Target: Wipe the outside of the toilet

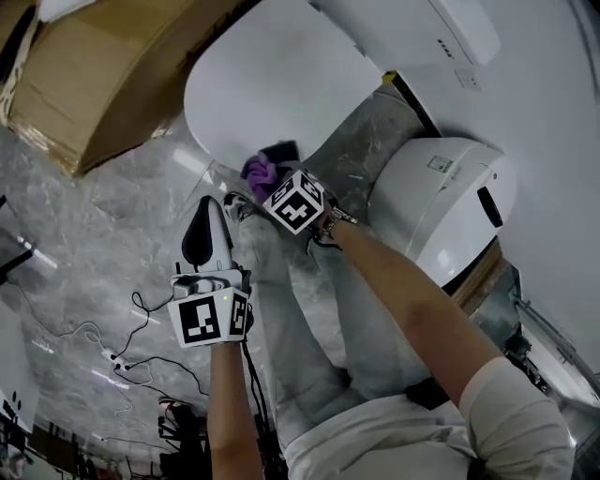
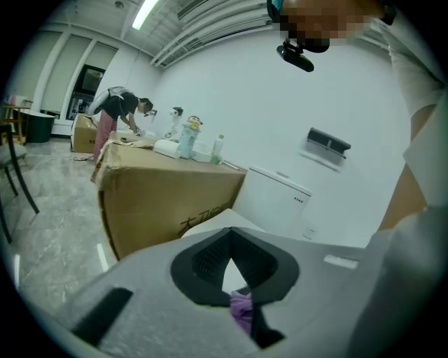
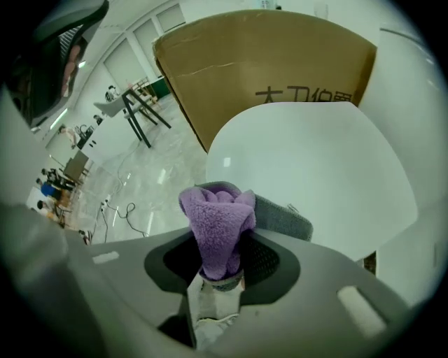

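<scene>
The toilet sits straight ahead of my right gripper, with its closed lid a broad white oval just past the jaws. That gripper is clamped on a bunched purple cloth, and in the head view the cloth is pressed against the front edge of the lid. In the right gripper view, the cloth stands up out of the jaws of the right gripper. The pads pinch its lower part, and a grey fold lies just behind it. The toilet fills the space beyond.

My left gripper is below and to the left of the right one, well short of the bowl and pointing towards it. In its own view, the left gripper has its pad tips brought together with nothing between them. The purple cloth shows through the small gap lower down, in the background.

Beyond the lid is the tank. A cardboard box stands to the left of both tools, close beside the toilet. A rounded white fixture sits to the right of my right gripper. Under the left gripper is grey marble floor, with cables trailing behind it.
</scene>
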{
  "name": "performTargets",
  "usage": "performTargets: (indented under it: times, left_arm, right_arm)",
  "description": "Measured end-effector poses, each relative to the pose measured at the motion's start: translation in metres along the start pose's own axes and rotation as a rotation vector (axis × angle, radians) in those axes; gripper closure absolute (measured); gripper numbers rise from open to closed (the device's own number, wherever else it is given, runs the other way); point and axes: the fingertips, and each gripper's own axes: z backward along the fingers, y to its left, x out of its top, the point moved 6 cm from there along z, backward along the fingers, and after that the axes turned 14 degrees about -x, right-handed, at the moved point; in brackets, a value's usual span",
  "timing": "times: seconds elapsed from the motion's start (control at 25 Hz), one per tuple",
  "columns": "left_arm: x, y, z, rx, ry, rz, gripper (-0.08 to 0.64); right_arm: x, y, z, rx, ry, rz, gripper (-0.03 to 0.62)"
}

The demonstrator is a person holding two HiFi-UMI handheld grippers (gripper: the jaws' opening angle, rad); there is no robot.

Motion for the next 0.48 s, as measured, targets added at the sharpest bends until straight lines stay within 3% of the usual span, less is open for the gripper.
performTargets:
  times: [0.2, 0.48]
  left_arm:
    - [0.008, -0.063, -0.055, -0.071, 0.002, -0.064, 0.554]
    - [0.016, -0.186, -0.13, -0.195, -0.019, -0.147, 0.554]
  right_arm:
    - [-0.039, -0.057, 0.032, -0.013, -0.131, -0.147, 0.449]
    - [-0.127, -0.237, 0.106, -0.137, -0.36, -0.425, 0.448]
